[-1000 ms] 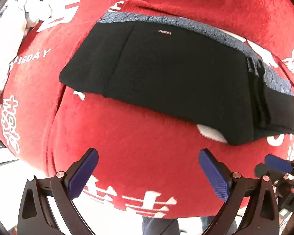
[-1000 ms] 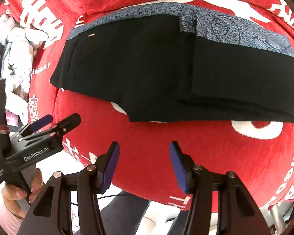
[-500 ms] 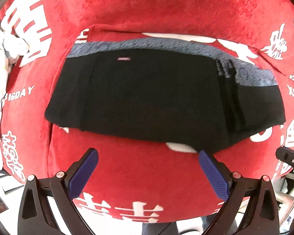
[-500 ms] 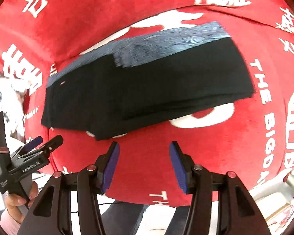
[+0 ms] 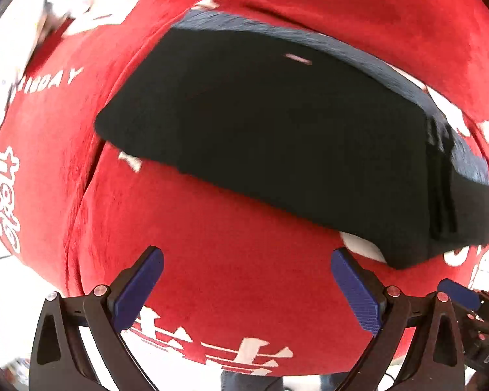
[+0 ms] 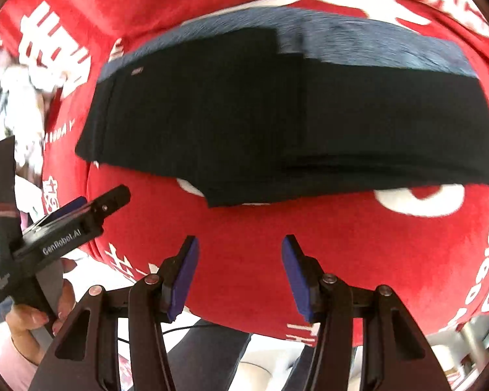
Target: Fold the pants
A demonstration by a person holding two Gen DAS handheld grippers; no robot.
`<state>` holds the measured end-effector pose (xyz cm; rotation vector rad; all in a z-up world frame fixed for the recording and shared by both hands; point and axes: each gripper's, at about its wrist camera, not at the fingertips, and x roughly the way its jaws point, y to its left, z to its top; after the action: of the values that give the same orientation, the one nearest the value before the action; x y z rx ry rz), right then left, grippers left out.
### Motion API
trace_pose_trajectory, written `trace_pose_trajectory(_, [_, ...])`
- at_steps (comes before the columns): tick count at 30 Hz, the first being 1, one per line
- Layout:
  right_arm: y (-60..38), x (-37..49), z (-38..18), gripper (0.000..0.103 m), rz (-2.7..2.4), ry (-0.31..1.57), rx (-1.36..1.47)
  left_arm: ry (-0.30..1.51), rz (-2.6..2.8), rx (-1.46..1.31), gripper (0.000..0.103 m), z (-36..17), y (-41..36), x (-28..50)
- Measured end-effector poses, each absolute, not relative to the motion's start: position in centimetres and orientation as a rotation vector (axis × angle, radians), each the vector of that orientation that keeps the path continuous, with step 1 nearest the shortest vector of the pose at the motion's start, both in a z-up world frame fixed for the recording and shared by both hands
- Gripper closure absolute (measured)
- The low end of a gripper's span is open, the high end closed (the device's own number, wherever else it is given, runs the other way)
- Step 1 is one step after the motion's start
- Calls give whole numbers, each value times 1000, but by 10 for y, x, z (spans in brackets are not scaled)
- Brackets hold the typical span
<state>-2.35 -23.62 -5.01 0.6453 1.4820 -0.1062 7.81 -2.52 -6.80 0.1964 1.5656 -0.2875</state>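
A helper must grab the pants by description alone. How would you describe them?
On the red cloth with white lettering lies one dark bundle: the folded black pants. A blue-grey patterned band along the far edge sets them apart.

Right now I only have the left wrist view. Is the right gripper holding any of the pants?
Observer: No. The right gripper is open and empty, over bare red cloth on the near side of the pants.
Operator: What does the right half of the pants look like from there?
Observer: A folded-over layer lies on it, with a step edge near the middle. The grey band along the far edge shows much wider on that half.
Operator: And how does my left gripper sit from outside?
Observer: The left gripper is at the cloth's near-left edge, apart from the pants and pointing toward them.
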Motion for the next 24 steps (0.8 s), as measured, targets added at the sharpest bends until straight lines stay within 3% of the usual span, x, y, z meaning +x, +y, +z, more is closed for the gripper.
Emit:
trace_pose_trajectory(14, [-218,69,-68,46,-60,1489,454,1539,-191,75,0,-82,14,122])
trace_pose_trajectory(21, [-217,75,-91,46,-73,1512,466,1535,-204,77,0,-85,7,142])
trace_pose_trajectory(24, [-213,76,-92,40,-57,1509,452,1543,-206,74,0,-91,5,153])
